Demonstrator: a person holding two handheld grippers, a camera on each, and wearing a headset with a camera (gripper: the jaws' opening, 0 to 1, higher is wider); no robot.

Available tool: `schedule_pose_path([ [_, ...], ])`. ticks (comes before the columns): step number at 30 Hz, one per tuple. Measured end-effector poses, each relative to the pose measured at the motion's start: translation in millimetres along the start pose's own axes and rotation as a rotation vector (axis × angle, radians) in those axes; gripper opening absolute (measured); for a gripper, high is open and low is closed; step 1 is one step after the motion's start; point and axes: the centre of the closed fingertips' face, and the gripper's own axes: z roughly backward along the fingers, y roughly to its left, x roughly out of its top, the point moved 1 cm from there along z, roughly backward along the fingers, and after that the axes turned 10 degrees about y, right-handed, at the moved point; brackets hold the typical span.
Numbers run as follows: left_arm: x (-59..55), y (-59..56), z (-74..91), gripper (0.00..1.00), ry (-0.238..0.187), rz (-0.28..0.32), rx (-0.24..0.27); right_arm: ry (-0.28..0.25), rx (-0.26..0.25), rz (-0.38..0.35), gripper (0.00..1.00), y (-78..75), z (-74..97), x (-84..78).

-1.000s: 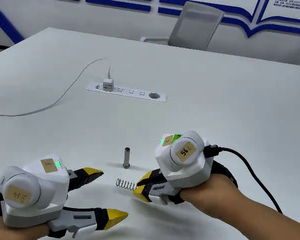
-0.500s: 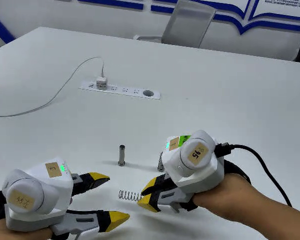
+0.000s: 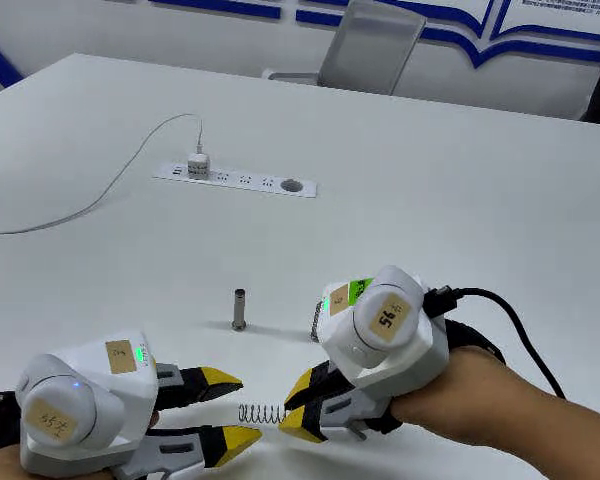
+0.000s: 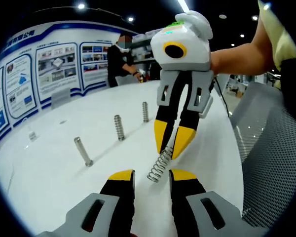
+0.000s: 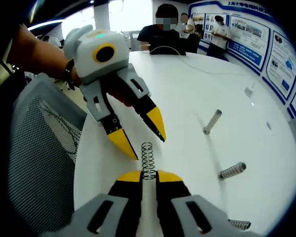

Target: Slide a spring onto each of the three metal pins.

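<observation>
Pinching spring end, right gripper jaws

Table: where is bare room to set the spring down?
Bare: between the power strip and the bare pin; also far right, past the black cable. Crowded: near edge, where the left gripper and right gripper meet at the spring.

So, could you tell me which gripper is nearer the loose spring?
Right: the right gripper is shut on one end of the spring; the left gripper is open, jaws either side of its free end.
</observation>
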Motion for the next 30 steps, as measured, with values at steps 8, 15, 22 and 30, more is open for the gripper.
schedule_pose_path([
  [8, -0.5, -7.8, -1.4, 0.15, 0.009, -0.05, -0.024, 0.008, 0.005, 0.01, 0.12, 2.3, 3.3, 2.4],
  [15, -0.4, -8.8, -2.3, 0.14, 0.014, -0.06, -0.025, 0.008, 0.007, 0.016, 0.11, 4.2, 8.7, 5.7],
  [22, -0.2, -8.6, -1.9, 0.12, 0.017, -0.068, -0.021, -0.012, -0.001, 0.032, 0.12, 5.4, 16.4, 15.1],
  [30, 1.2, -9.4, -1.6, 0.12, 0.013, -0.068, -0.022, -0.053, -0.006, 0.046, 0.12, 7.2, 23.2, 29.4],
])
